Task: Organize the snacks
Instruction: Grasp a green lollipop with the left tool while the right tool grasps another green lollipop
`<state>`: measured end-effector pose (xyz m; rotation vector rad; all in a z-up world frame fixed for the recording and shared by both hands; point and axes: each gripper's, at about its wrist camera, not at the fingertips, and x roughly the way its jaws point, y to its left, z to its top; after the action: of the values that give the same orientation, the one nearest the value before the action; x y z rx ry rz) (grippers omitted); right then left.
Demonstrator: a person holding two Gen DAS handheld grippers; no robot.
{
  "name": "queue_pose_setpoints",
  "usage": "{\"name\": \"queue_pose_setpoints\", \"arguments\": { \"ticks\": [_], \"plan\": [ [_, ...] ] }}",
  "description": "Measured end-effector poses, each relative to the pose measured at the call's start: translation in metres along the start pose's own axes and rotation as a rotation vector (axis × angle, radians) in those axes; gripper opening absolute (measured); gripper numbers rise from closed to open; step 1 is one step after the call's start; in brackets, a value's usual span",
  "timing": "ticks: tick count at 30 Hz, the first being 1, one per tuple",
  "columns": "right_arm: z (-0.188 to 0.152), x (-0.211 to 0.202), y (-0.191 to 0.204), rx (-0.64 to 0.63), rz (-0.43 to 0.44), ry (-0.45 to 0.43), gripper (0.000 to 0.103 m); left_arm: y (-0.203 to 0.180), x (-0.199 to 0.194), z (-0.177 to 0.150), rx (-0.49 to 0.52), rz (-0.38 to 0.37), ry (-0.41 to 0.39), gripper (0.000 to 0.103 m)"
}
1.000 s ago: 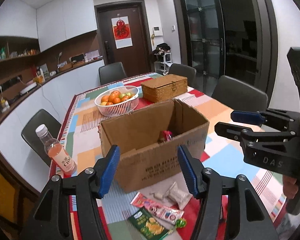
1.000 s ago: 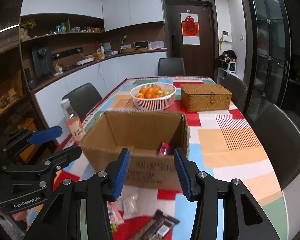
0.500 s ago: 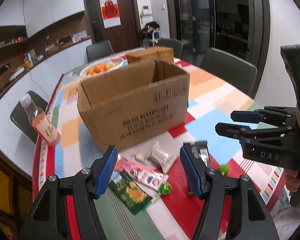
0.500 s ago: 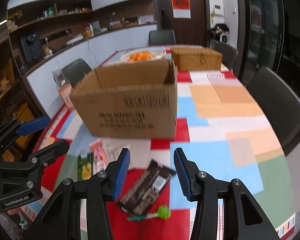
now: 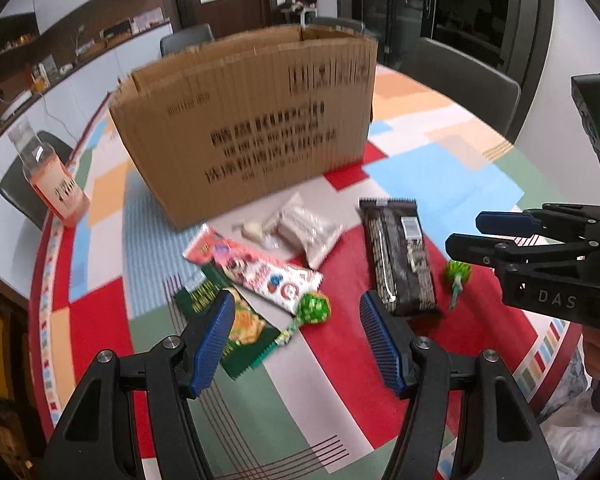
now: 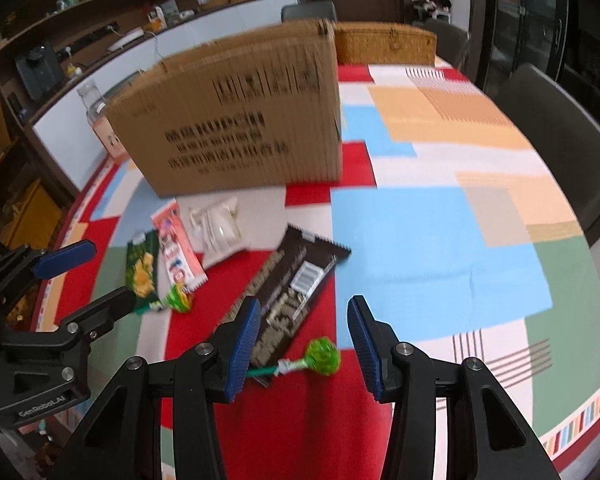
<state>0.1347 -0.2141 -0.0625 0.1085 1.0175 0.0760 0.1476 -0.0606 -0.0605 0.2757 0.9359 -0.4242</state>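
A brown cardboard box point(image 5: 252, 120) stands on the patchwork tablecloth, also in the right wrist view point(image 6: 236, 120). Snacks lie in front of it: a green chip packet point(image 5: 236, 328), a red-white packet point(image 5: 256, 268), white packets point(image 5: 304, 228), a dark long packet point(image 5: 400, 256) and two green lollipops point(image 5: 314, 308) point(image 5: 456, 272). My left gripper point(image 5: 296, 340) is open and empty, just above the nearer lollipop. My right gripper point(image 6: 300, 340) is open and empty, over the other lollipop point(image 6: 322, 358) and the dark packet point(image 6: 296, 284).
A bottle of pink drink point(image 5: 52, 176) stands left of the box. A wicker basket point(image 6: 384, 44) sits behind the box. Dark chairs point(image 6: 556, 128) ring the table. The table's front edge point(image 5: 548, 364) is close to both grippers.
Both grippers have dropped from above the box toward the snacks at the table's front. The box's inside and the fruit basket have gone out of view. Both stay open.
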Motion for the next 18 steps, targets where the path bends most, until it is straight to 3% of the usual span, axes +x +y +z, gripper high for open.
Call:
{"name": "queue_pose_setpoints", "arguments": {
  "ticks": [16,18],
  "plan": [
    [-0.020,0.029,-0.008,0.035,0.004,0.126,0.046,-0.002,0.043,-0.006,-0.005,-0.046,0.095,0.064],
    [-0.021,0.030,-0.008,0.037,0.004,0.136,0.042,-0.002,0.048,-0.005,-0.003,-0.041,0.102,0.063]
  ]
}}
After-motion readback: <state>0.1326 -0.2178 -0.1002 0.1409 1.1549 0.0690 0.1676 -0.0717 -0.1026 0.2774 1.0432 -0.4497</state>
